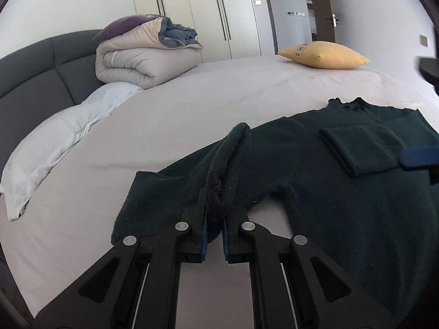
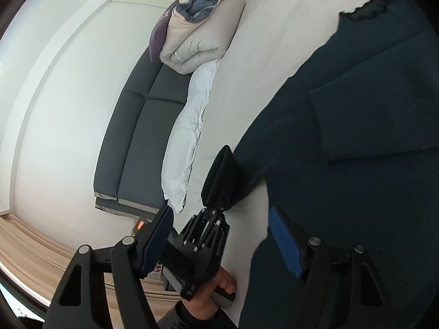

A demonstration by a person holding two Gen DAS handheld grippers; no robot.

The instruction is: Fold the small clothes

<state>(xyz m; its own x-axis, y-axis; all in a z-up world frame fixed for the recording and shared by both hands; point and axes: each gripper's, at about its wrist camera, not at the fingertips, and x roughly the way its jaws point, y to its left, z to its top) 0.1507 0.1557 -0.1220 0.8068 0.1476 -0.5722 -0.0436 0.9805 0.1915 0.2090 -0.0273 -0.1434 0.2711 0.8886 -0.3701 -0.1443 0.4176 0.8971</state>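
A dark green sweater (image 1: pixel 343 192) lies flat on the bed, collar toward the far side. One sleeve (image 1: pixel 365 148) is folded across its chest. My left gripper (image 1: pixel 215 219) is shut on the other sleeve (image 1: pixel 227 161) and holds it lifted off the sheet. In the right wrist view the sweater (image 2: pixel 356 137) fills the right side, and the left gripper (image 2: pixel 214 213) shows pinching the raised sleeve (image 2: pixel 222 178). My right gripper (image 2: pixel 219 241) is open and empty, hovering above the sweater's lower edge; one blue pad (image 1: pixel 419 157) shows at the left wrist view's right edge.
The bed (image 1: pixel 192 104) has a grey sheet. A folded duvet (image 1: pixel 142 57) with a purple cushion sits by the dark headboard (image 1: pixel 33 74). A white pillow (image 1: pixel 60 139) lies at left, a yellow cushion (image 1: pixel 323 54) at the far side. Wardrobes stand behind.
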